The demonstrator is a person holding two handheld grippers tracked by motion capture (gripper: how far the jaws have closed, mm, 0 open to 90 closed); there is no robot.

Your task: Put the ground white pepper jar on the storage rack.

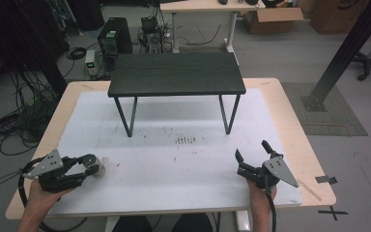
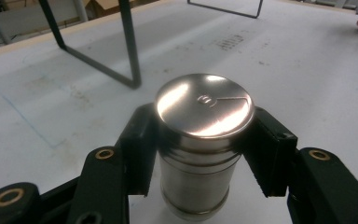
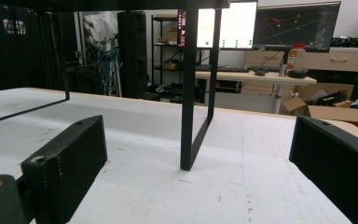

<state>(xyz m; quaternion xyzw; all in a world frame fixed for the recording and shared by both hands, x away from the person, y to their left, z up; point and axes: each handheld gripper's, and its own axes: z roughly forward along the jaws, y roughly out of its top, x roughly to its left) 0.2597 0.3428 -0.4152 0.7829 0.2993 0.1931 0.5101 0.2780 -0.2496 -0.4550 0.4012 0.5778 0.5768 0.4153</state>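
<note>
A shiny metal can [image 2: 200, 140] stands upright on the white mat, near the table's front left [image 1: 93, 165]. My left gripper [image 1: 88, 166] is shut on it, one black pad pressed to each side just under the lid. At the front right my right gripper [image 1: 252, 153] rests low over the mat, jaws wide apart with nothing between them [image 3: 200, 163]. It points toward the far side of the table, at a leg of the black stand [image 3: 189, 88].
A small black table-like stand [image 1: 176, 73] on thin metal legs occupies the far middle of the white mat [image 1: 174, 154]. The wooden table edge [image 1: 294, 130] frames the mat. Beyond lie cables, a computer tower and desks.
</note>
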